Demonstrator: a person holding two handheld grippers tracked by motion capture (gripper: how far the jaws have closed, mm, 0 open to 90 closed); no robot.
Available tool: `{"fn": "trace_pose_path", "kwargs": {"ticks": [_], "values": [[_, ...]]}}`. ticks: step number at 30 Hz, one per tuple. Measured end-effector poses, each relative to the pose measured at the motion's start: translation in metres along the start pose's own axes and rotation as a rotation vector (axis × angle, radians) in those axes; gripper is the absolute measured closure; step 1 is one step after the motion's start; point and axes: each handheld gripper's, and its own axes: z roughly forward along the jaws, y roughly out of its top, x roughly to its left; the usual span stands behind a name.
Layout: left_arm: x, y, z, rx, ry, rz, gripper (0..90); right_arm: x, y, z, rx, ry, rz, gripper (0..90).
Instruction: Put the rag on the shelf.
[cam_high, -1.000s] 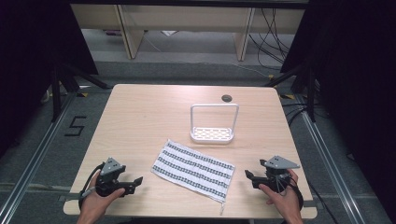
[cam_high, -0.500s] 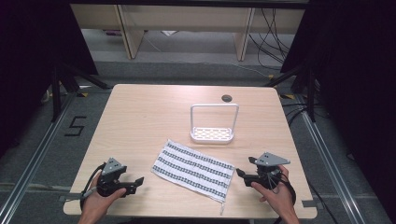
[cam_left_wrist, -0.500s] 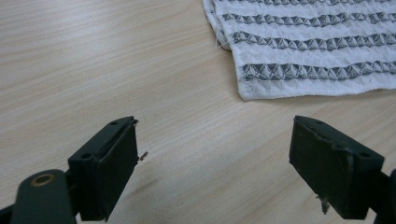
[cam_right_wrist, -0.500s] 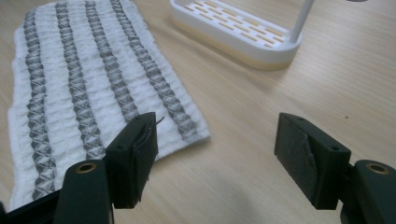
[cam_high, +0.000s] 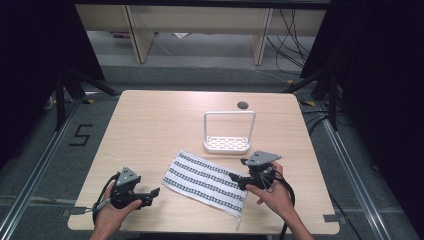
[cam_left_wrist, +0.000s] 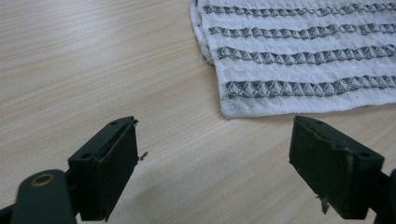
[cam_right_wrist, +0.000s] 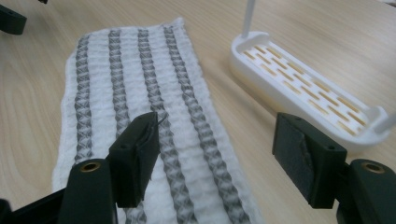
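Right gripper — fingers released — poised over striped towel's 3 o'clock end, presumably to grasp; left gripper, fingers released, waits at 9 o'clock.

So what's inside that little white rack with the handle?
Nothing: the white rack has an empty slotted floor, with the wooden table showing through the slots. Whatever lies directly beneath its base is hidden.

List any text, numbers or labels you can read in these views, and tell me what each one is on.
"5": dark marking on the grey floor left of the table, in the high view.
No readable print on the striped cloth, the white rack, or either gripper.
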Motion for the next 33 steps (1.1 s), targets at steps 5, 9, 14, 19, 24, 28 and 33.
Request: {"fn": "trace_pose_path", "kwargs": {"ticks": [5,9,14,19,24,28,33], "values": [[-0.002,0.002,0.006,0.007,-0.025,-0.029,15.1,-0.001,0.014,0.02,0.011,0.037,-0.015,33.9],[-0.004,0.006,0.009,0.009,-0.044,-0.047,15.1,-0.002,0.027,0.034,0.012,0.065,-0.002,35.1],[-0.006,0.011,0.015,0.012,-0.041,-0.032,15.2,0.0,0.042,0.05,0.015,0.08,-0.025,37.7],[-0.009,0.016,0.022,0.052,-0.043,-0.004,17.8,0.012,0.058,0.077,0.039,0.112,-0.045,40.6],[-0.012,0.018,0.028,0.065,-0.05,0.0,21.6,0.021,0.071,0.099,0.084,0.103,-0.074,43.6],[-0.014,0.02,0.034,0.072,-0.048,0.011,25.4,0.028,0.082,0.119,0.094,0.097,-0.08,44.9],[-0.016,0.02,0.036,0.071,-0.047,0.011,29.7,0.034,0.091,0.137,0.126,0.106,-0.07,46.8]]}}
